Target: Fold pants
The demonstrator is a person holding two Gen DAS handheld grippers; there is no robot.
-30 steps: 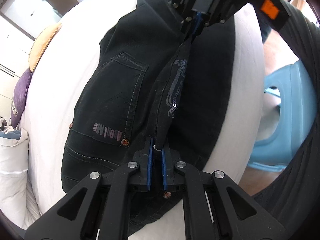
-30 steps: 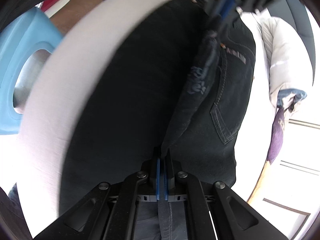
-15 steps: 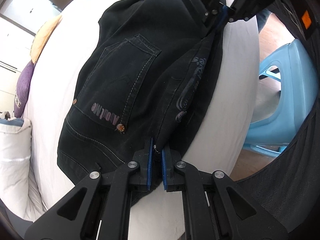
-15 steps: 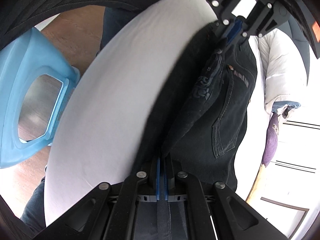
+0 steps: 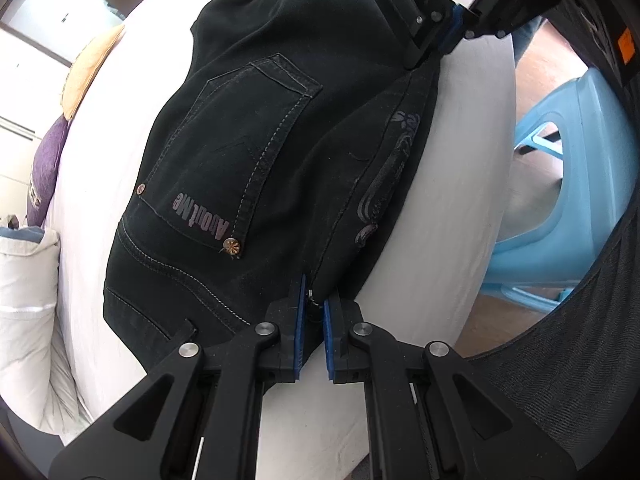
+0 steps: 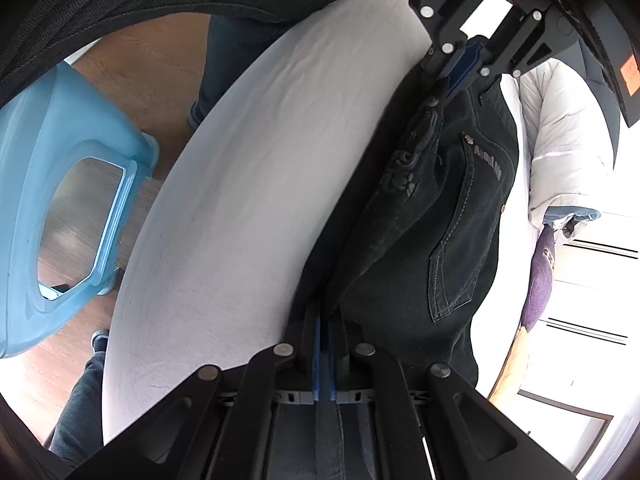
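Black denim pants lie on a white bed, back pocket with a printed logo facing up. They also show in the right wrist view. My left gripper is shut on one end of the folded edge of the pants, its blue pads a little apart around the cloth. My right gripper is shut on the other end of the same edge. Each gripper shows at the top of the other's view: the right gripper, the left gripper. The edge sits low, close to the mattress.
A light blue plastic stool stands on the wooden floor beside the bed, also in the right wrist view. A white duvet, a purple pillow and an orange cushion lie at the far side. The person's legs stand by the bed edge.
Both grippers have carried the held edge of the pants across toward the stool side of the bed and lowered it. The pants now lie flatter, with more white sheet showing.
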